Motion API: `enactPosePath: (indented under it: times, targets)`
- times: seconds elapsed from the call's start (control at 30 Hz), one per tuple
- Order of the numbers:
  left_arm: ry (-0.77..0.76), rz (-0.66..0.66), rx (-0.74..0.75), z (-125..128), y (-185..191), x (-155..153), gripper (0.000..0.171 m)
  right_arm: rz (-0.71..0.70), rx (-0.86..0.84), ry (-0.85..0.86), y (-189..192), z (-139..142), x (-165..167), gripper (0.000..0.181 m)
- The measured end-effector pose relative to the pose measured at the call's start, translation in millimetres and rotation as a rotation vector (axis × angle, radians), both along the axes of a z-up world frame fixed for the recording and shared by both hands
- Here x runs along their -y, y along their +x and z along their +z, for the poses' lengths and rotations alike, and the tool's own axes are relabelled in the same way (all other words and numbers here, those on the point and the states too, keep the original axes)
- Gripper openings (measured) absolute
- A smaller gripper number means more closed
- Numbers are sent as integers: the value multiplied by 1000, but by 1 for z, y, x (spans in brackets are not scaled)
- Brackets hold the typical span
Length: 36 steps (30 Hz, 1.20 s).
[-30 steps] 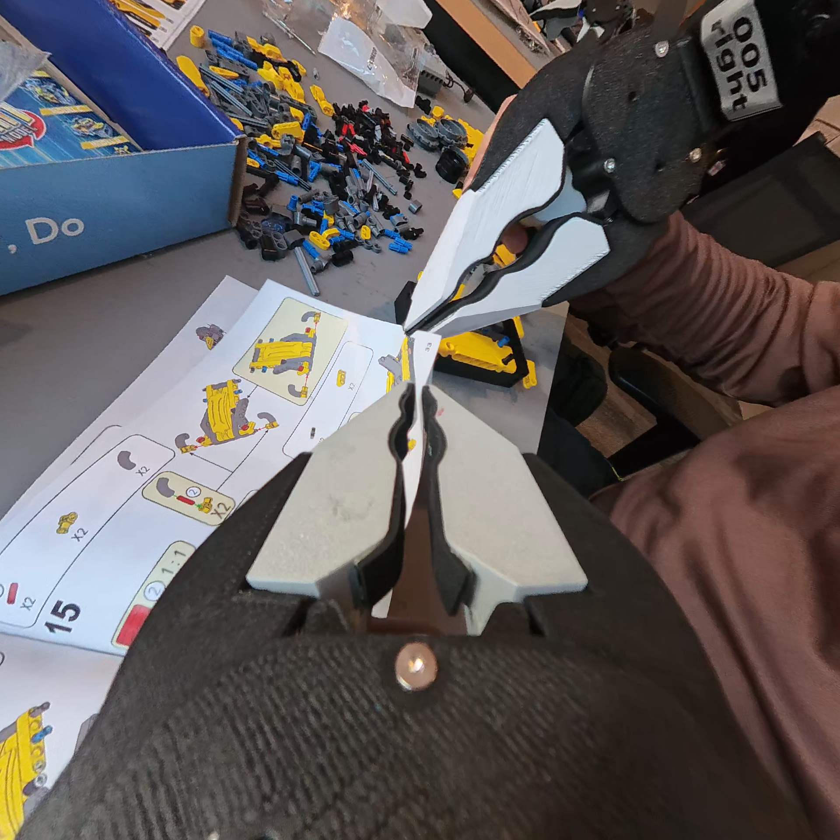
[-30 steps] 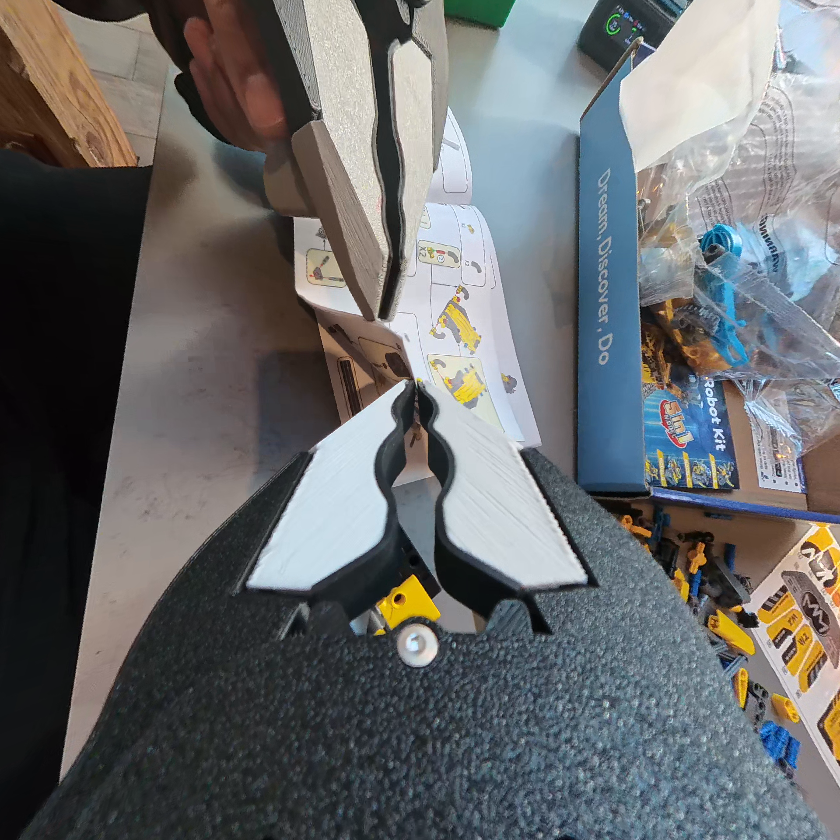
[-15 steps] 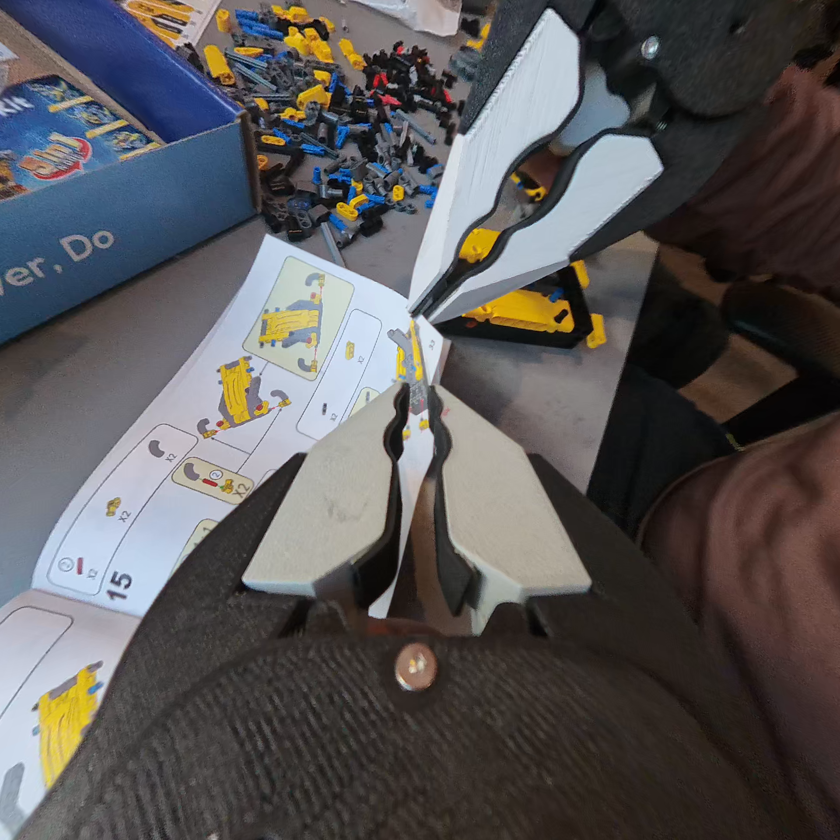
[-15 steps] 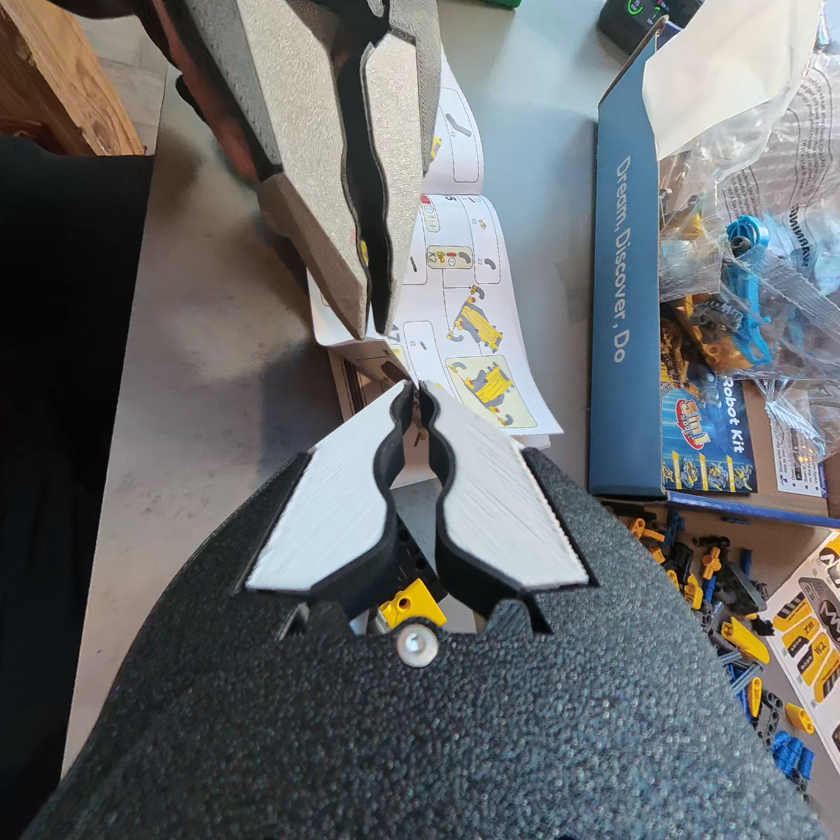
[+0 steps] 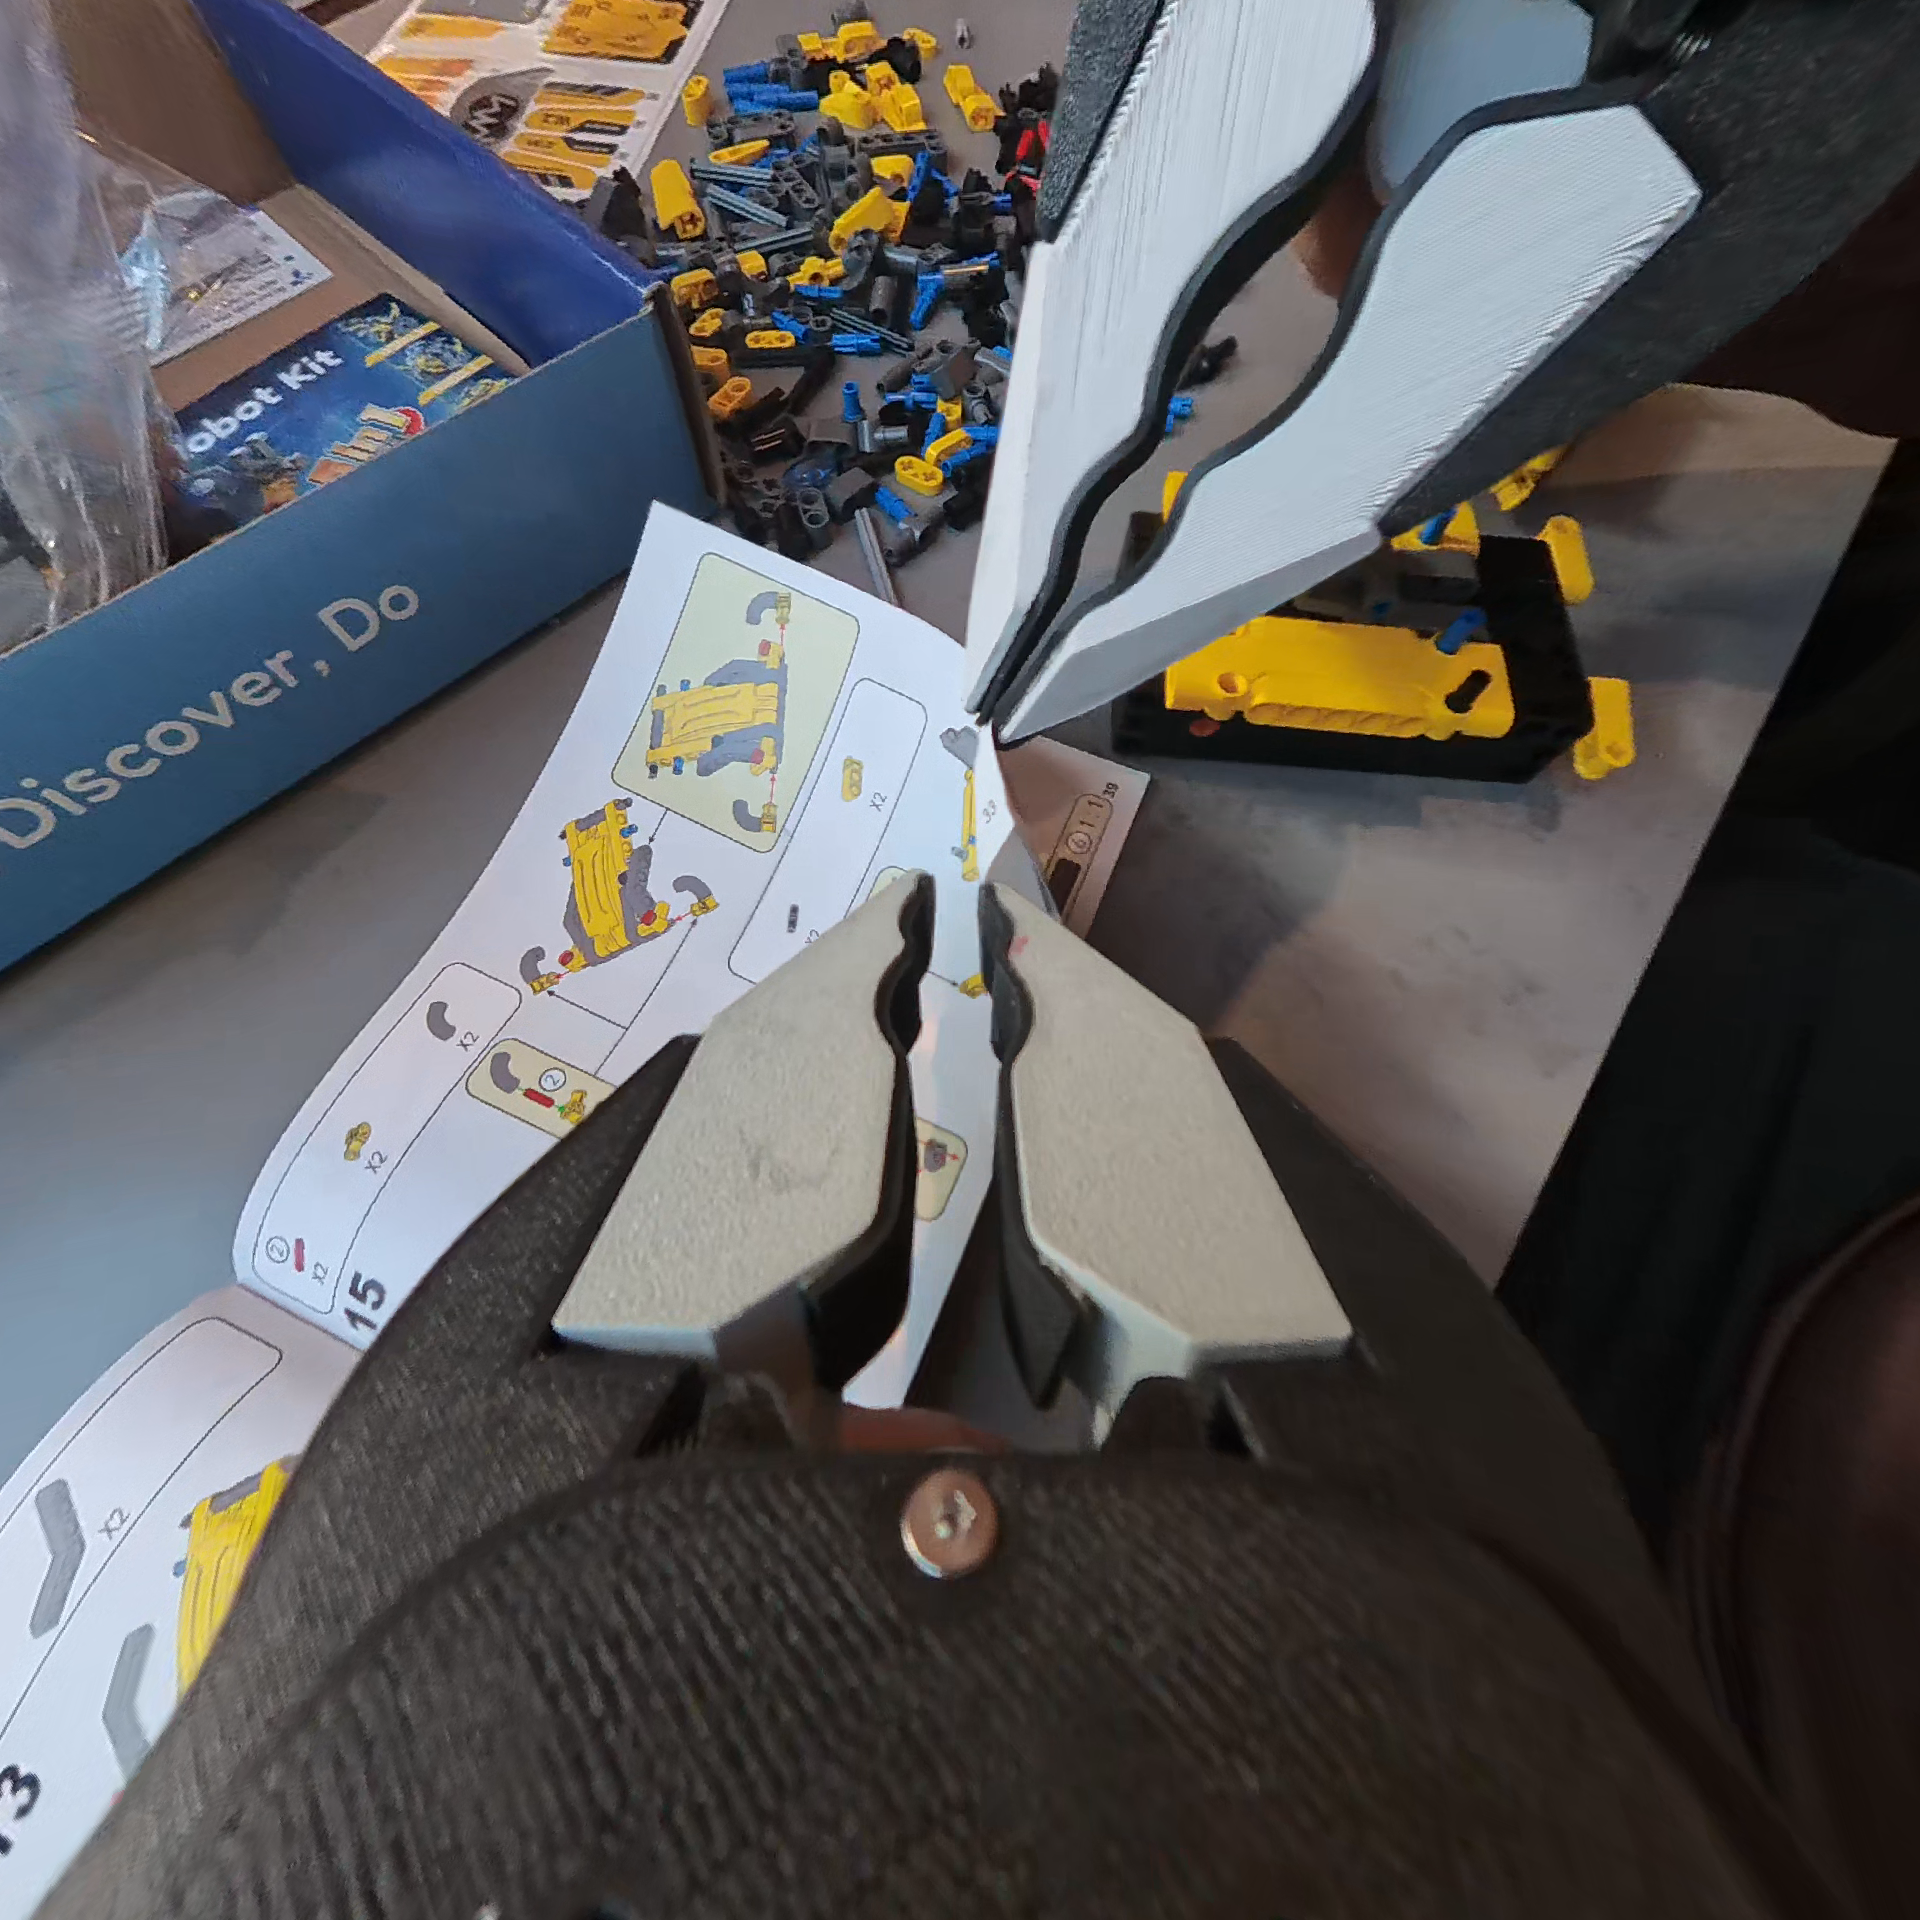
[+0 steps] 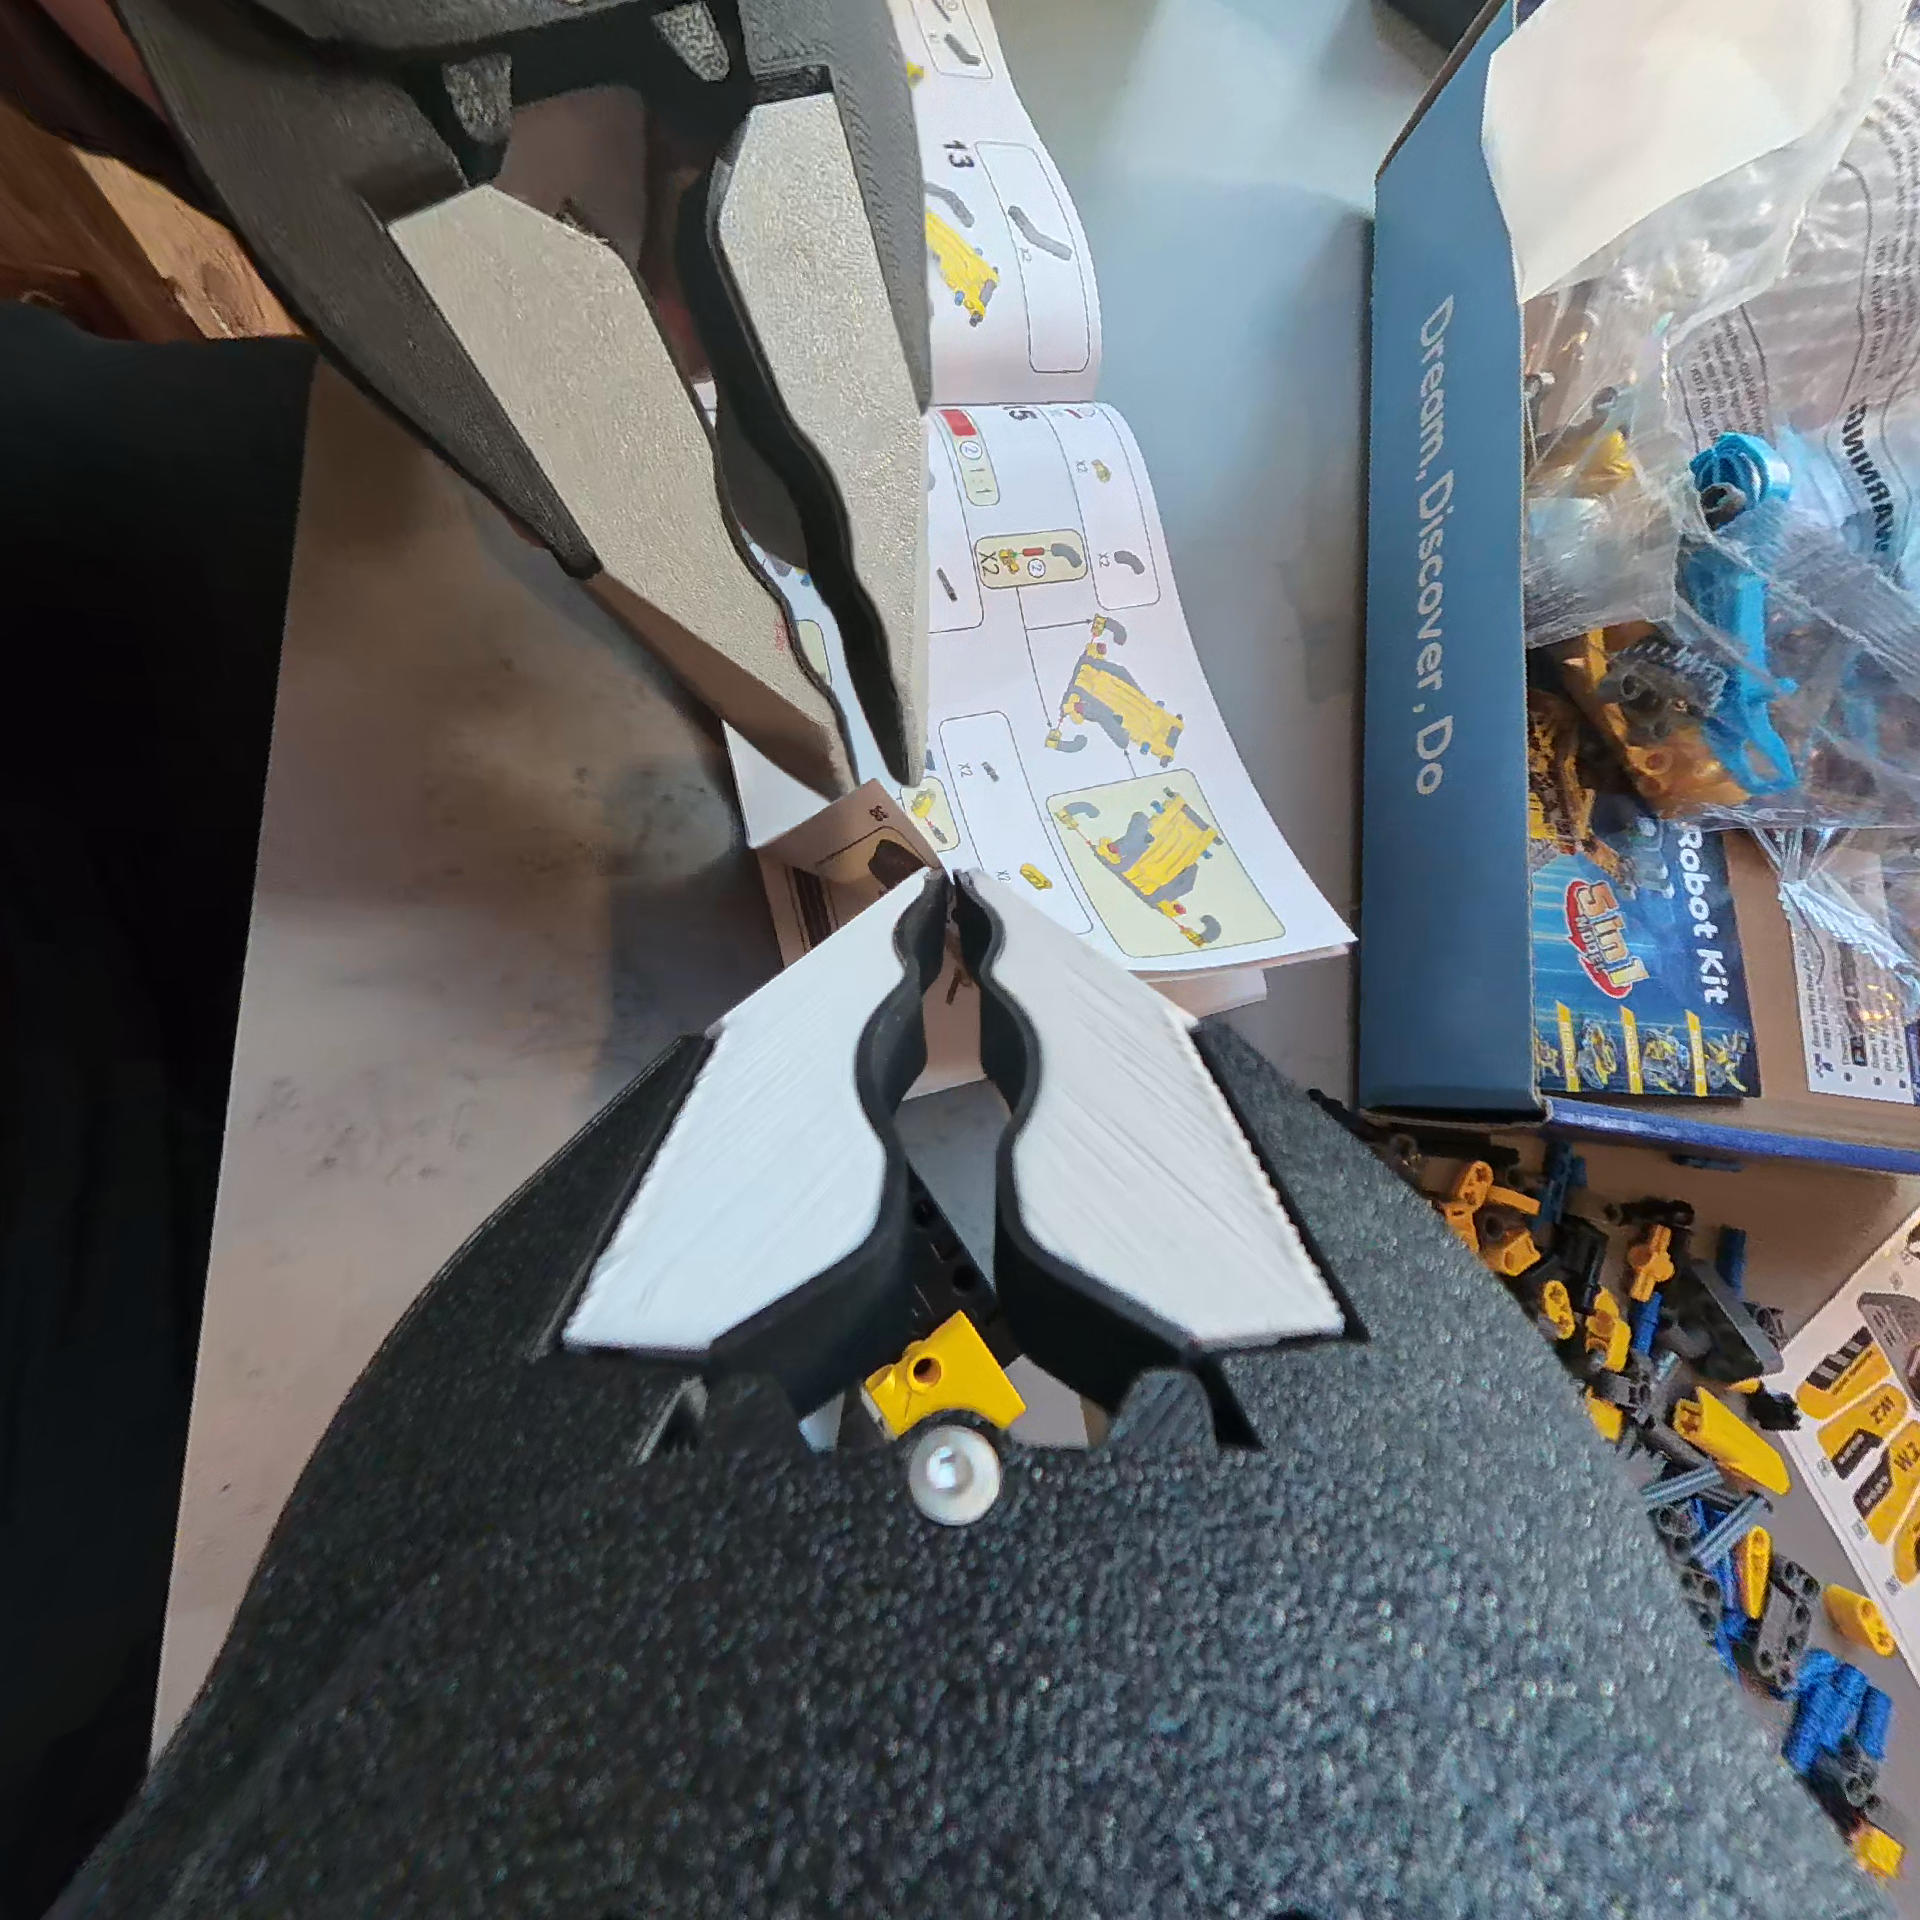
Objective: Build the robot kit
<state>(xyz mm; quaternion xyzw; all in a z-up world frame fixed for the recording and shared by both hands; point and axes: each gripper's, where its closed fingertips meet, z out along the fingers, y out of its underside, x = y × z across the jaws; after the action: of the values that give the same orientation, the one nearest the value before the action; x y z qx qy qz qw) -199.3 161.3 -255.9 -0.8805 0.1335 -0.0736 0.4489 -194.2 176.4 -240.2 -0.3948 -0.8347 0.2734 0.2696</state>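
- We are holding the left gripper (image 5: 954, 894) low over the grey table (image 5: 1382, 997), its matte grey, wedge-shaped fingers (image 5: 779, 1143) with wavy black inner pads standing a narrow gap apart; a lifted page is passing between them, and we cannot tell whether the pads are touching the paper.
- We are pointing the right gripper (image 5: 987, 717) down from above, nose toward the left one; its ribbed white fingers (image 5: 1288, 520) are closed together at the tips, pinching the corner of that same page.
- The booklet (image 5: 665, 831) is lying open on the table just beside the box, thin glossy white paper printed with yellow and grey building diagrams, its top page (image 6: 1132, 748) curling upward toward both tools.
- Behind the right gripper, a partly built model (image 5: 1340, 686) of blocky yellow plastic in a black frame is sitting flat near the table edge.
- To the left, a blue cardboard box (image 5: 312, 644) is standing open, with crinkled clear plastic bags (image 6: 1745, 436) of parts inside.
- Farther back, a loose heap of small plastic pieces (image 5: 852, 312), yellow, blue, black and grey, is spreading across the table.
- A glossy sticker sheet (image 5: 540, 73) is lying beyond the heap.
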Motion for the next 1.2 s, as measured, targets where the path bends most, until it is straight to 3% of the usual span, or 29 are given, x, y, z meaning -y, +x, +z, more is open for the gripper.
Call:
enactPosePath:
  times: [0.33, 0.6, 1.03, 1.13, 1.2]
  targets:
    - [17, 79, 45, -4, 8, -3, 0, -2, 6, 1, 0, -1, 0, 0]
    - [43, 77, 118, 6, 14, -5, 1, 11, 22, -2, 1, -5, 4, 0]
    - [40, 71, 104, 2, 5, 1, 0, -23, 23, -11, 0, -7, -2, 0]
    - [52, 89, 149, 9, -1, 5, 0, -70, 19, 0, 2, -1, -10, 18]
    - [68, 105, 189, 16, -7, 10, 0, -84, 3, 0, 7, 7, -12, 20]
